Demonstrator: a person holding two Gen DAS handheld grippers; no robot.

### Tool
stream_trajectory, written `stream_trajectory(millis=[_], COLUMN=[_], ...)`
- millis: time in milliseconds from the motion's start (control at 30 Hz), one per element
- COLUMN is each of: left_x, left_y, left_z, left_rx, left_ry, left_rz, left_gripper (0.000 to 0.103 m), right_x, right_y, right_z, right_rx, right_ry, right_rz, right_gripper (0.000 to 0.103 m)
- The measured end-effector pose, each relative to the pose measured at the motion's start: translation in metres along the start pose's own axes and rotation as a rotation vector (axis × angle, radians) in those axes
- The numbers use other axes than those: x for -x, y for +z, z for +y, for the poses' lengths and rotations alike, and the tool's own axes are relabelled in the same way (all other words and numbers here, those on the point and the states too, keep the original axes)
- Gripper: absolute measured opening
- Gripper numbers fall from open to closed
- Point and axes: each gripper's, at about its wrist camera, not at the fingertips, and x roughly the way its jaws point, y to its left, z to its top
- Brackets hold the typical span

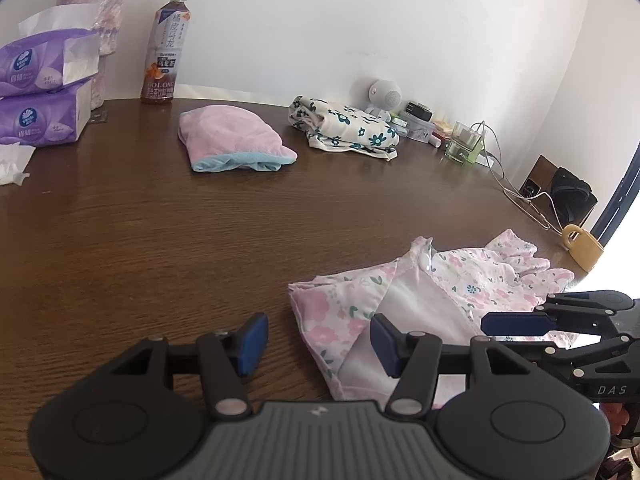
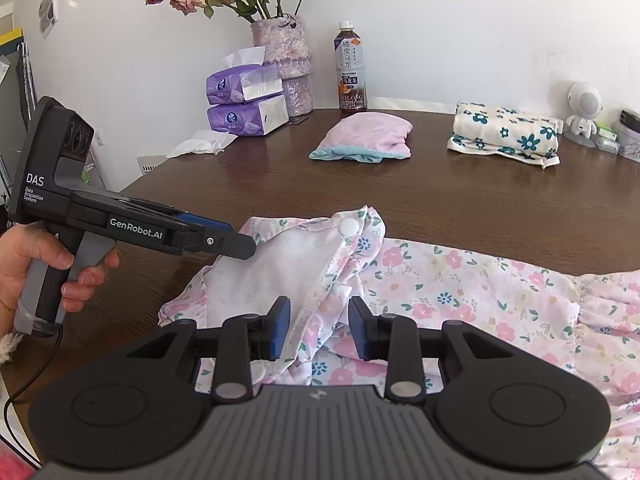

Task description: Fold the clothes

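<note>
A pale pink garment of thin floral-print cloth [image 2: 460,280] lies spread on the dark brown wooden table [image 2: 440,200], filling the lower right of the right wrist view, with its white inner side turned up at the collar, where a round white snap button [image 2: 349,226] shows. The right gripper [image 2: 319,330] sits low in the middle of that view, its blue-padded jaws apart to either side of a raised fold of the garment's front edge; the pads do not press on the cloth. At the left of the same view a hand [image 2: 36,256] holds the left gripper [image 1: 318,340], whose tip reaches the garment's left edge. In the left wrist view its jaws stand well apart, the garment's corner under the right-hand one and bare table beneath the gap. Toward the upper middle of the right wrist view lie a folded pink towel with a light blue hem [image 2: 366,138] and, to the right, a folded cream cloth with dark teal flowers [image 2: 506,134]. Behind them stand a brown tea bottle [image 2: 352,68], two stacked purple tissue packs [image 2: 246,100] and a mottled pink vase of dried roses [image 2: 286,64].
</note>
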Motion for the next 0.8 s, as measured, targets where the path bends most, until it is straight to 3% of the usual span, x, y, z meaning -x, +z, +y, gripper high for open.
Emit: stream_trajectory(millis=[667,800], left_x=[-0.001,0.006], left_y=[-0.001,-0.005], left_z=[-0.002,-0.003], left_rx=[-0.004,0.057], left_ry=[0.007,-0.033], left_rz=[-0.006,-0.005], left_gripper=[0.056,0.056], right_x=[0.021,0.030], right_y=[-0.004,-0.005], right_z=[-0.008,-0.012], right_rx=[-0.004,-0.034], right_ry=[-0.037,-0.034], right_rz=[-0.005,-0.017], right_gripper=[0.032,0.032])
